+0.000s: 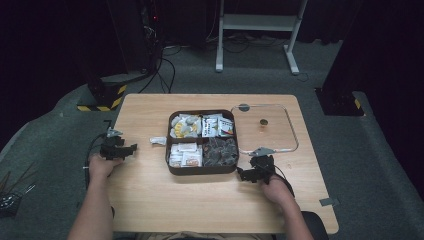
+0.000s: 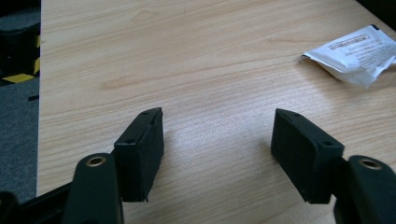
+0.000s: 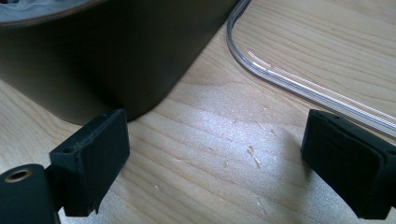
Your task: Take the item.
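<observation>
Wood grain of the table point(image 1: 150, 200) takes up the lower middle of the high view, and at its centre sits the dark four-part tray point(image 1: 202, 170), its compartments packed with white, yellow and dark packets whose print is too small for me to read. Just right of the tray, in the upper right of the tabletop, lies the clear lid point(image 1: 290, 131), flat on the wood, with a small round dark thing seen through its middle. One loose white sachet point(image 1: 158, 141) lies alone on the table just left of the tray, between the tray and my left gripper point(image 1: 131, 148). My left hand point(image 1: 101, 166) comes up from the lower left and holds that gripper low over the table edge, pointing toward the sachet; in the left gripper view its jaws stand apart with only bare wood between them, and the sachet point(image 2: 356, 54) is off at the upper right, crumpled, with grey printed lines I cannot make out. My right gripper point(image 1: 242, 173) sits by the tray's lower right corner, hand point(image 1: 274, 189) behind it; in the right gripper view its jaws gape wide on nothing, the tray's wall point(image 3: 116, 56) at upper left and the lid's rim point(image 3: 299, 84) crossing the upper right.
</observation>
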`<state>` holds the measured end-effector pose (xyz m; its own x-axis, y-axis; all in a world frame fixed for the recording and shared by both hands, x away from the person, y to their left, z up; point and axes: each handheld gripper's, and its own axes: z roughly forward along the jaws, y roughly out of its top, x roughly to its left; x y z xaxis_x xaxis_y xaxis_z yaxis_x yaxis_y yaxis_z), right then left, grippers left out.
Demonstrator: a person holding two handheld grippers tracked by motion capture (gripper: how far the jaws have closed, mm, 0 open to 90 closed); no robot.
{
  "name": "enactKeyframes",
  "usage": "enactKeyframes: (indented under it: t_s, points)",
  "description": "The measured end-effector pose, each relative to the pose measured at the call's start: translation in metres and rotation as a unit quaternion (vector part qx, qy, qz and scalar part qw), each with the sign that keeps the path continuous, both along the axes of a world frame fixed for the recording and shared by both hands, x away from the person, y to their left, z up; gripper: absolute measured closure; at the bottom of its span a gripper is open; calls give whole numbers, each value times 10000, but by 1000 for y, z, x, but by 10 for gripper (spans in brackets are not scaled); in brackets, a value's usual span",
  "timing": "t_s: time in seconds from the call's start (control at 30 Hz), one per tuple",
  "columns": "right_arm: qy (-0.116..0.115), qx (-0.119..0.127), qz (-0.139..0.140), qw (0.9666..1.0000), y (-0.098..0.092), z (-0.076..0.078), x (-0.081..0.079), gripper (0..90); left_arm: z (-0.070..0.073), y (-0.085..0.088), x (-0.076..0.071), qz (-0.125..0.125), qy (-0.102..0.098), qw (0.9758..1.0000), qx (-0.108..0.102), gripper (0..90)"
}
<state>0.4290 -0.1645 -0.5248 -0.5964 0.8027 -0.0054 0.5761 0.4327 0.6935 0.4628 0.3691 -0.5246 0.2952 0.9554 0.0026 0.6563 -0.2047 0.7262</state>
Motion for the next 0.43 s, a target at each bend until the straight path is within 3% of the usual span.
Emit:
enactKeyframes:
  t_s: [0.17,0.37,0.43]
  points:
    - [0,0,-2,10000,0,0,0,77,-4,-1,-1,-26,-133,9999,-64,269]
    - [3,-5,-3,10000,0,0,0,77,-4,-2,0,-23,-115,9999,-45,232]
    - [1,0,-4,10000,0,0,0,77,-4,-6,1,132,-71,9999,-28,200]
